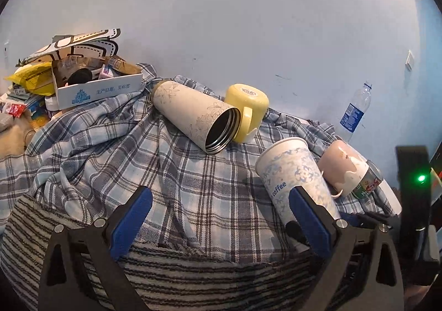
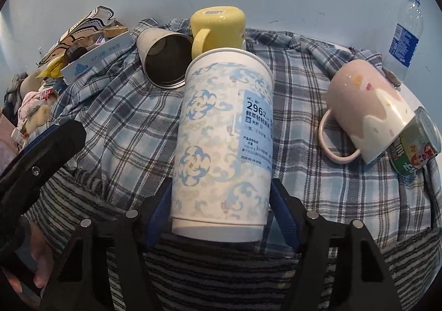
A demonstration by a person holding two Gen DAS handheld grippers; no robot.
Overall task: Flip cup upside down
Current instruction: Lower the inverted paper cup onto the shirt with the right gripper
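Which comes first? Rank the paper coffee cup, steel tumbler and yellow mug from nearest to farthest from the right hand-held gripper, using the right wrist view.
1. Paper coffee cup: between the fingers of the right hand-held gripper, centre.
2. Steel tumbler: lying on its side behind the cup, to the left, mouth toward the camera.
3. Yellow mug: upside down, farthest back, centre, beside the tumbler.

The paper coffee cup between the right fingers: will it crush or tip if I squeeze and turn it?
The paper coffee cup looks thin-walled, so a hard squeeze would likely dent it. It looks light, probably empty. It is tall and narrow on a rumpled plaid cloth, so it may tip once set down.
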